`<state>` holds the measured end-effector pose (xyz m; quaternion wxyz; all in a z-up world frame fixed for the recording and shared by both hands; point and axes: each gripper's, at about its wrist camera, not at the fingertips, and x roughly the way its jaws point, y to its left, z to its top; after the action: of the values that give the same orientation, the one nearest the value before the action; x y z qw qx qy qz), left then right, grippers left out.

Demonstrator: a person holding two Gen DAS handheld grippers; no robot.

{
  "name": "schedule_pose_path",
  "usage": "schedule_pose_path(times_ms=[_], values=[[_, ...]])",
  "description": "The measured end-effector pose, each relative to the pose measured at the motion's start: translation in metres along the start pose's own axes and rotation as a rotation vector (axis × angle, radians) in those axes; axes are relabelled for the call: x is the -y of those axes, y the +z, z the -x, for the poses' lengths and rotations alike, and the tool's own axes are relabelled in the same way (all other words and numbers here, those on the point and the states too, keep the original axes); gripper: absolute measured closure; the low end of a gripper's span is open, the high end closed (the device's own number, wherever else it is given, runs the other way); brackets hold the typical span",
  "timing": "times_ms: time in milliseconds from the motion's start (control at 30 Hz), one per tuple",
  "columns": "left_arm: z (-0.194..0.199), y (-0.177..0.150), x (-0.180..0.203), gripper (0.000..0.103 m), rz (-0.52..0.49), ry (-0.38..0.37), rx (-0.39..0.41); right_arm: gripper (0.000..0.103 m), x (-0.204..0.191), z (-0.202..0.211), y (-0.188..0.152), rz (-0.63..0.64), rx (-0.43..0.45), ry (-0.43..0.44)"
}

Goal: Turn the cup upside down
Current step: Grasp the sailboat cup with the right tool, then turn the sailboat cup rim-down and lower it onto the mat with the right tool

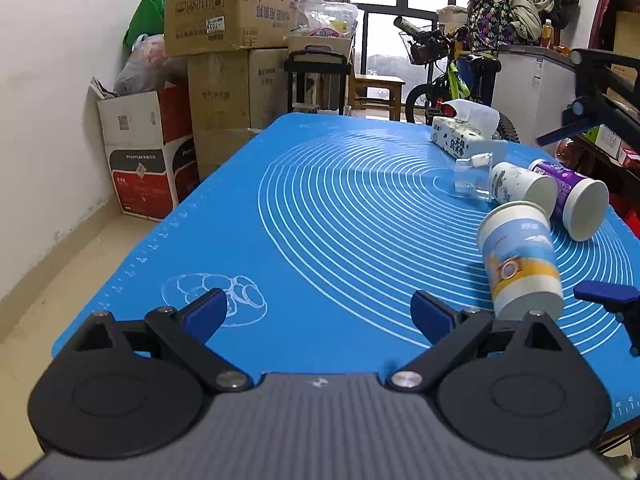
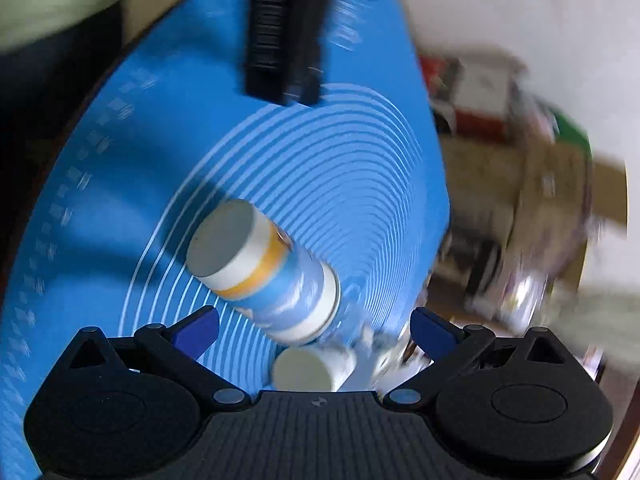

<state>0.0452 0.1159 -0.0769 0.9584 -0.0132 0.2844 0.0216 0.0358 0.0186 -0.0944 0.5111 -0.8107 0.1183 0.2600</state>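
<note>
A paper cup (image 1: 520,264) with a blue, white and orange print stands mouth down on the blue mat (image 1: 320,220), at the right. In the right wrist view, which is blurred, the same cup (image 2: 264,276) shows with its flat base up. My left gripper (image 1: 318,314) is open and empty, low over the mat's near edge, to the left of the cup. My right gripper (image 2: 314,330) is open and empty, its fingers apart from the cup; one blue fingertip (image 1: 604,292) shows beside the cup in the left wrist view.
Two more paper cups, one white (image 1: 524,186) and one purple (image 1: 572,200), stand mouth down behind the first. A clear plastic piece (image 1: 474,176) and a tissue pack (image 1: 464,136) lie farther back. Cardboard boxes (image 1: 224,12) and a bicycle (image 1: 444,76) stand beyond the table.
</note>
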Motion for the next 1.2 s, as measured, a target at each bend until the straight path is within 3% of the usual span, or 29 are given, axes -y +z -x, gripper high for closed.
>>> schedule_pose_path(times_ms=[167,467,633,733,867,933,1200], values=[[-0.005,-0.002,-0.005,0.006,0.016,-0.017,-0.020,0.005,-0.020,-0.010,0.003,0.212,0.057,0.016],[-0.010,-0.004,-0.001,0.006,0.010,-0.031,-0.034,0.017,-0.045,-0.022,0.011,0.416,0.111,-0.008],[-0.012,-0.004,0.000,0.005,0.010,-0.035,-0.042,0.034,-0.056,-0.034,0.019,0.449,0.111,0.014],[-0.011,-0.004,0.000,0.005,0.007,-0.036,-0.042,0.038,-0.058,-0.035,0.019,0.436,0.109,0.024],[-0.012,-0.003,0.000,0.005,0.013,-0.046,-0.048,0.039,-0.048,-0.037,0.015,0.329,0.112,0.056],[-0.012,-0.002,0.000,0.006,0.014,-0.052,-0.049,0.039,-0.033,-0.038,0.013,0.205,0.117,0.101],[-0.011,0.001,0.001,0.005,0.021,-0.065,-0.046,0.038,0.053,-0.044,-0.049,-0.652,0.198,0.285]])
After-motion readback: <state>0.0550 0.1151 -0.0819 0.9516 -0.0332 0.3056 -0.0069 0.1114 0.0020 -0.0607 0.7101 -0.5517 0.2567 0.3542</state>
